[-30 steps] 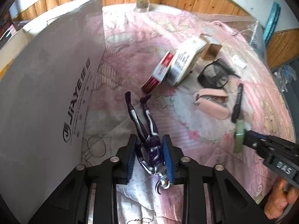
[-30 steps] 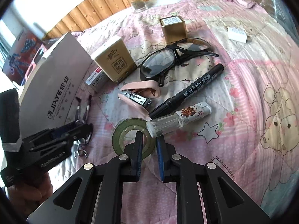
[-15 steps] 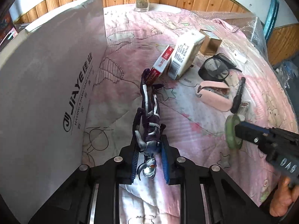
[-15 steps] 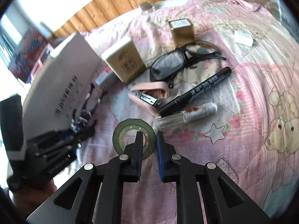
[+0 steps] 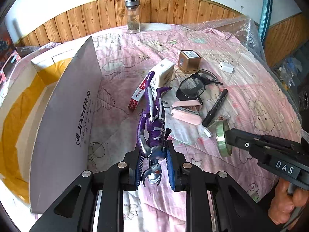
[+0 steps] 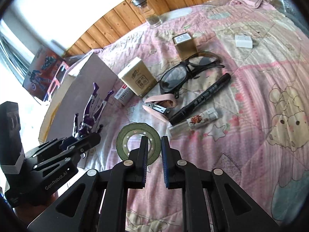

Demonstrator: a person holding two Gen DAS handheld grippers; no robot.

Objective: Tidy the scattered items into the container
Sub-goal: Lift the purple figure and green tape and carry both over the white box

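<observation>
Nothing is seen boxed yet: the left gripper (image 5: 155,163) is clamped on the purple figure (image 5: 153,127), the right gripper (image 6: 154,150) on the tape roll (image 6: 138,142), while the glasses (image 5: 195,85), marker (image 5: 215,105) and stapler (image 5: 186,111) are left on the bed (image 5: 260,96) at 2 o'clock, the box (image 5: 63,104) at 9.

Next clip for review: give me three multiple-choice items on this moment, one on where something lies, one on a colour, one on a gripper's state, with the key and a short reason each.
1. Where does the stapler lie?
A. inside the cardboard box
B. on the quilt between the glasses and the tape roll
C. on top of the gold tin

2. What colour is the stapler?
A. pink
B. blue
C. yellow

3. What is the left gripper doing?
A. hanging open
B. shut on the marker
C. shut on the toy figure

Key: 1 B, the stapler rests on the quilt below the glasses and above the tape roll. 2 A, its body is pale pink. 3 C, the left gripper pinches the purple toy figure at the chest, legs pointing away.
</observation>
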